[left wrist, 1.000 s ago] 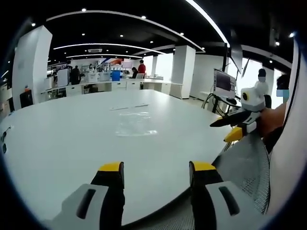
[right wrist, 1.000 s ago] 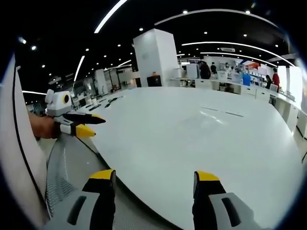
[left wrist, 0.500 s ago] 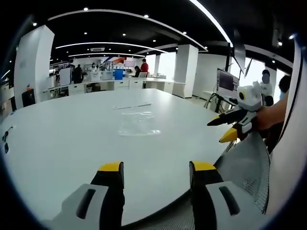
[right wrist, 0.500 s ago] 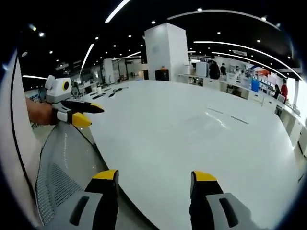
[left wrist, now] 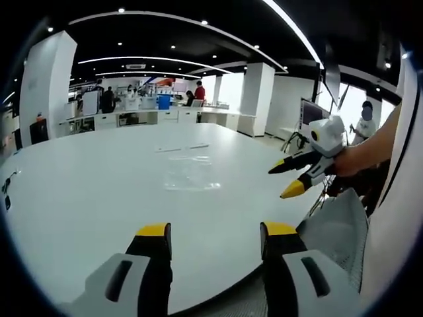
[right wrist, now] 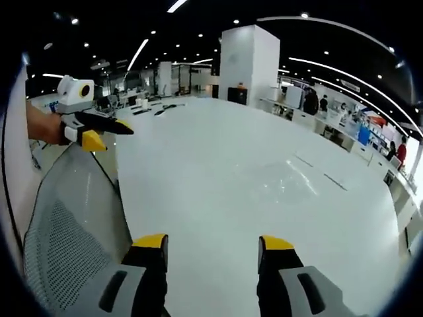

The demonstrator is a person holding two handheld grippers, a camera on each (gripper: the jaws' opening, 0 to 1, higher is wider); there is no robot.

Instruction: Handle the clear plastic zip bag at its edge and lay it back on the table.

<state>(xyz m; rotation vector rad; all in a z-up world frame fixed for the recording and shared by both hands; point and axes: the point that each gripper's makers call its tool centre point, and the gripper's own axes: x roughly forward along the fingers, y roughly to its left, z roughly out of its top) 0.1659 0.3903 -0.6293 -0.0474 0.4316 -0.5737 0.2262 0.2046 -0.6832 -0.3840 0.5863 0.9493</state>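
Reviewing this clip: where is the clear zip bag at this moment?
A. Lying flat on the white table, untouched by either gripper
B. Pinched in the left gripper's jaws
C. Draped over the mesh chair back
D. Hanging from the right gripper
A: the clear zip bag lies flat on the white table, well ahead of the open left gripper, with the right gripper off to the side, also open and empty.

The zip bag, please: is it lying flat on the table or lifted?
Lying flat: the zip bag rests spread on the white table, with both grippers apart from it.

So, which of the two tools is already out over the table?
The right tool: its yellow tips reach over the white table. The left tool sits back by the mesh chair.
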